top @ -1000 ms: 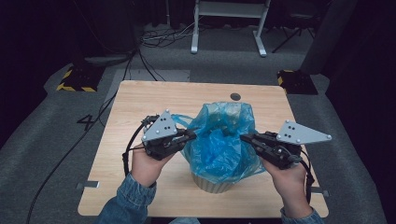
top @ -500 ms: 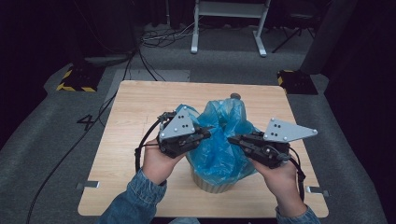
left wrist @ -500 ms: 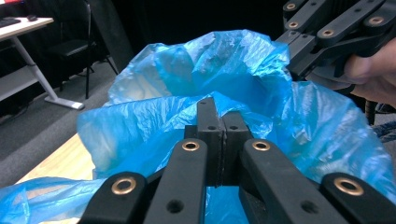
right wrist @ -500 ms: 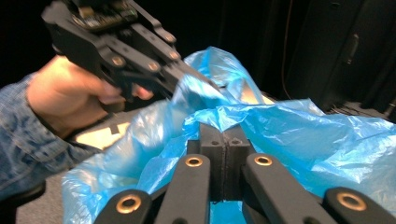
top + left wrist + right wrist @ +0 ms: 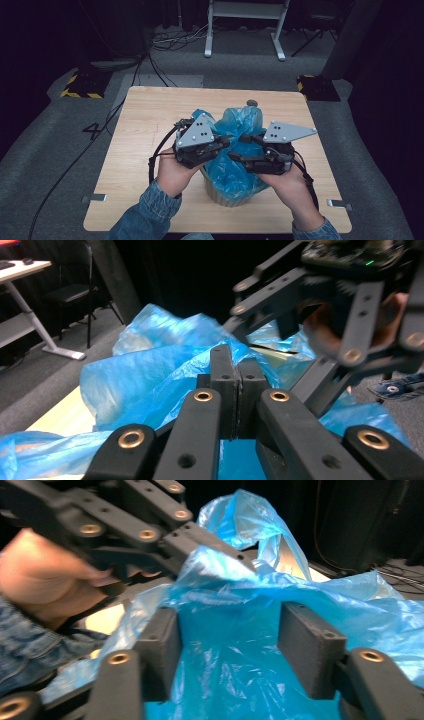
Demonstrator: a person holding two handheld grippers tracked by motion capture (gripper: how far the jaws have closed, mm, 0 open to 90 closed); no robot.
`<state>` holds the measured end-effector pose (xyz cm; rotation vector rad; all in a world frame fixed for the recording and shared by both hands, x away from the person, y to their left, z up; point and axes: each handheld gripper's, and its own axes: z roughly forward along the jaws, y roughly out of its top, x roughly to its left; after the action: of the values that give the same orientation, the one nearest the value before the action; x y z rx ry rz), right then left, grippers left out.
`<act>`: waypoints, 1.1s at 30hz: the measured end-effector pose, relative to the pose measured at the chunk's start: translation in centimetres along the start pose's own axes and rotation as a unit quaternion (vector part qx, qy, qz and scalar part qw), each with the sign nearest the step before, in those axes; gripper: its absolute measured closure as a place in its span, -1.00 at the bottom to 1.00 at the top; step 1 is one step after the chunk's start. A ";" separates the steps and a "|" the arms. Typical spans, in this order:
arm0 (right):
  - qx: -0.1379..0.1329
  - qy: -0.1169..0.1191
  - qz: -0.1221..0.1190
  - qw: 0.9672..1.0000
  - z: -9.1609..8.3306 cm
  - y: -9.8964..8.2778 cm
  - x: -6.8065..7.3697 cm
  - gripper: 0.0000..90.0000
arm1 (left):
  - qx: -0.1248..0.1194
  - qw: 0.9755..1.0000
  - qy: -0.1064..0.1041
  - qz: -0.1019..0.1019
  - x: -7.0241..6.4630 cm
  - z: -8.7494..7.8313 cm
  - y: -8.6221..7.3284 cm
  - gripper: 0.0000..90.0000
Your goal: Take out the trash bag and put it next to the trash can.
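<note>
With our left gripper clamped on the thin blue bag lining the bin in the table middle, our right gripper, just opened around a fold, should pinch this soft, slippery film near its rim.

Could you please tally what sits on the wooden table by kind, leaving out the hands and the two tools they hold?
Blue plastic bag: 1
Pale bin that the bag lines: 1
Small dark round object near the table's far edge: 1
Total: 3
</note>
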<state>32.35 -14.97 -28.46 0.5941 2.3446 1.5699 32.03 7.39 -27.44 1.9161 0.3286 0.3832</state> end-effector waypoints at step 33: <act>-0.030 -0.005 -0.018 0.999 0.7 2.2 -1.2 1.00 | -0.010 0.999 0.035 0.001 -0.1 -4.0 -2.3 0.04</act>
<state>34.16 -14.25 -26.69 0.5410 2.2793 1.6106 30.15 11.60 -28.23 1.8863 0.3676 0.4544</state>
